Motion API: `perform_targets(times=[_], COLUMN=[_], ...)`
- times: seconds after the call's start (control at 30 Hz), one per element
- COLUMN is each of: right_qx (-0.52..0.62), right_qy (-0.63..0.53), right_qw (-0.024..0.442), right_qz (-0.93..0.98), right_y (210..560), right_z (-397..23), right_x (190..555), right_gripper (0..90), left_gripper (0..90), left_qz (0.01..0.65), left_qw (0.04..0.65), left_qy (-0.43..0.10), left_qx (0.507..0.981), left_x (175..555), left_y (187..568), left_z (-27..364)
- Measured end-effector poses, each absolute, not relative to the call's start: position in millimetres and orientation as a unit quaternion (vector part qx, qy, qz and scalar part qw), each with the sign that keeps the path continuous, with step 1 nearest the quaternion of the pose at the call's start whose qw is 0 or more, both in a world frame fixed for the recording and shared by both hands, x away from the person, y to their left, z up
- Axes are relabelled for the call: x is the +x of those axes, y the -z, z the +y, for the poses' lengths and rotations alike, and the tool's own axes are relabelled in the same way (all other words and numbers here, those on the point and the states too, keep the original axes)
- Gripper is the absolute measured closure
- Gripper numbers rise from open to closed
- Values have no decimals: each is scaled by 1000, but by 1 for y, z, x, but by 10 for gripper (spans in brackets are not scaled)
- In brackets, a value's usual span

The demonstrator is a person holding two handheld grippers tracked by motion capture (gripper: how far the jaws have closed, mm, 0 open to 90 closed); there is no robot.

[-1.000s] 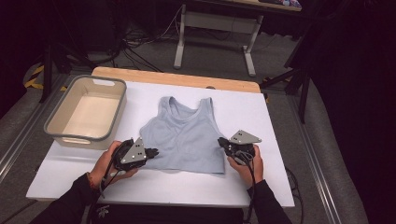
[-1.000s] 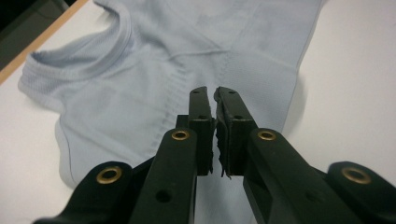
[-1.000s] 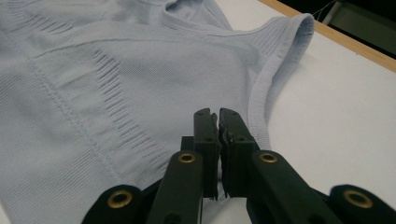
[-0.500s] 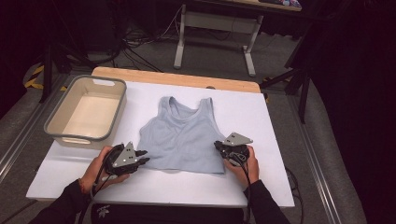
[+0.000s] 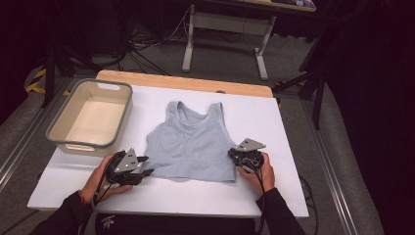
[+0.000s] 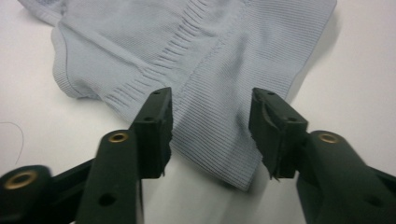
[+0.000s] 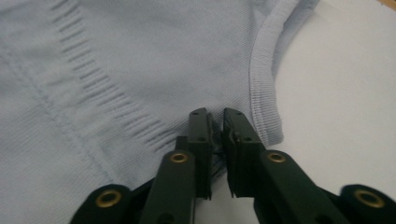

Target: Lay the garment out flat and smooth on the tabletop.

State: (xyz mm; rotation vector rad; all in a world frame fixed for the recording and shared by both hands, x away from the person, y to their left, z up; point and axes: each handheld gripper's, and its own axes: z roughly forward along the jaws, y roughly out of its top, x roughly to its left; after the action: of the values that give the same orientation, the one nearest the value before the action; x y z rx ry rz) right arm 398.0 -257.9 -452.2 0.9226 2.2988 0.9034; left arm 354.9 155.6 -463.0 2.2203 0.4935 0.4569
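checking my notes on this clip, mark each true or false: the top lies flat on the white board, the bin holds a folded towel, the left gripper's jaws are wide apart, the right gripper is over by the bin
1. The top lies flat on the white board: true.
2. The bin holds a folded towel: false, it is empty.
3. The left gripper has its jaws wide apart: true, they straddle the hem corner without pressing it.
4. The right gripper is by the bin: false, it is at the top's opposite lower corner.

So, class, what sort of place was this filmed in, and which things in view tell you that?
Probably a lab or workshop: a white table set up for handling a top, cables across the floor, and a metal stand behind.
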Motion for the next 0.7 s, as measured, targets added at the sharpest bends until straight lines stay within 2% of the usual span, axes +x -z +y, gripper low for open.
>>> perform_targets(times=[0.13, 0.2, 0.37, 0.53, 0.7], right_qx=[340, 340, 301, 285, 294], right_qy=[-360, -376, -418, -443, -452], right_qw=[240, 246, 260, 295, 299], right_qz=[835, 826, 817, 797, 787], right_y=[445, 439, 433, 426, 423], right_z=[-257, -254, -248, -242, -233], right_x=[395, 392, 385, 378, 378], right_gripper=[714, 624, 425, 311, 206], left_gripper=[392, 318, 230, 188, 170], left_qz=[221, 229, 234, 232, 229], left_qw=[413, 410, 410, 412, 417], left_qy=[-183, -183, -189, -205, -201], left_qx=[864, 864, 861, 857, 857], left_x=[356, 356, 356, 354, 354], left_y=[463, 464, 464, 463, 461], left_z=[157, 157, 157, 158, 158])
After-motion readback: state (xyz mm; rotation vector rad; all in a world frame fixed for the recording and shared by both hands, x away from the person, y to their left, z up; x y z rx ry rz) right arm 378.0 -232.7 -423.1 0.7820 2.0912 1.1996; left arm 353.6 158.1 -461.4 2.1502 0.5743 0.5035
